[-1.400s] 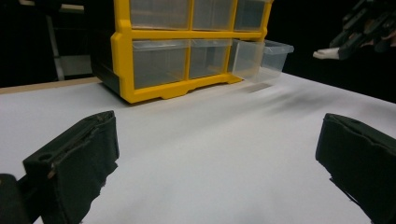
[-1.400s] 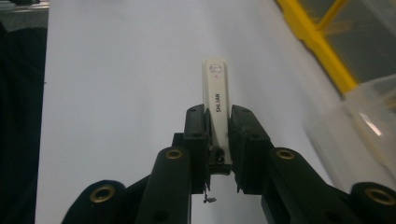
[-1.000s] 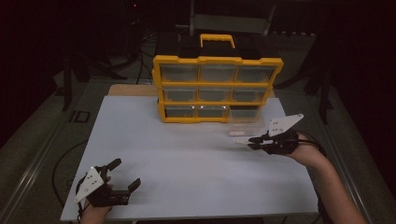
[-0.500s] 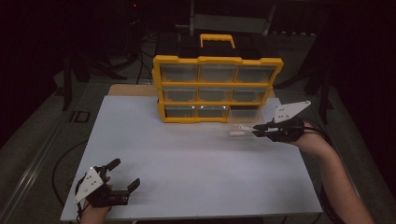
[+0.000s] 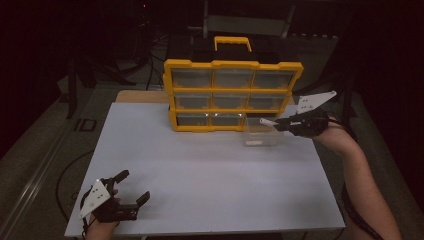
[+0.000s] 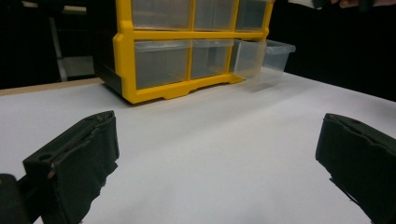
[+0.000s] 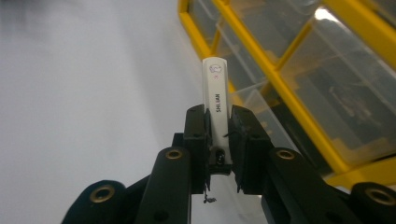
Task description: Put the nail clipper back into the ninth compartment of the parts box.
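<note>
One pulled-out drawer (image 5: 261, 134) beside organizer (image 5: 232, 95)

- The organiser (image 5: 233, 95) was yellow, with clear drawers.
- The stick (image 7: 216, 100) was white with dark lettering.
- The claws (image 7: 219, 140) were black.
- The desk (image 5: 200, 175) was white.

High view looks forward and down over the whole white table (image 5: 200, 165) from the person's side, the left gripper view skims low across it toward the yellow drawer cabinet (image 6: 182, 51) at upper centre — and the right gripper view sits close, sharing that cabinet at upper right.
</note>
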Available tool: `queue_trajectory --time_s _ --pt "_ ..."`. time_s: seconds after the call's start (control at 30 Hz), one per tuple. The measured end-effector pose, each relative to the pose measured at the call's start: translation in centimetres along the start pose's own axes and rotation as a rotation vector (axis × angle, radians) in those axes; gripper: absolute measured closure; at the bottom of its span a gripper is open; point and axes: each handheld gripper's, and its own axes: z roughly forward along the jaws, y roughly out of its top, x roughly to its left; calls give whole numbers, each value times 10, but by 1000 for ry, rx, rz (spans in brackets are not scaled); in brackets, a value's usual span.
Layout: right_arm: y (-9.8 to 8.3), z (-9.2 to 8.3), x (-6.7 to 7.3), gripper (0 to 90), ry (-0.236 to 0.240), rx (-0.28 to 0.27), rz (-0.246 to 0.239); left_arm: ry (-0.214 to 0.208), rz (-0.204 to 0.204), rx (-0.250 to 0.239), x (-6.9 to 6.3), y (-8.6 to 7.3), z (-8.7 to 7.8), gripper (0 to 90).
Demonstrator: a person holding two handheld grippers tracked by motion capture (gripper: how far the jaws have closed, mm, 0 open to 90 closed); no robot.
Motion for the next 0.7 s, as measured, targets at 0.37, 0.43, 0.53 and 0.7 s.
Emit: queue_trajectory --time_s 0.37,0.43,0.53,0.7 --pt "6 4 -26 778 -22 -15 30 -1 -3 -1 1 0 0 5" --pt "6 6 -29 778 -27 -17 31 -1 -1 1 0 0 0 5" --pt "7 9 -33 778 -23 -20 35 -2 -1 -1 0 0 0 5" --pt "7 17 -36 778 -13 -3 36 -3 0 1 1 0 0 5"
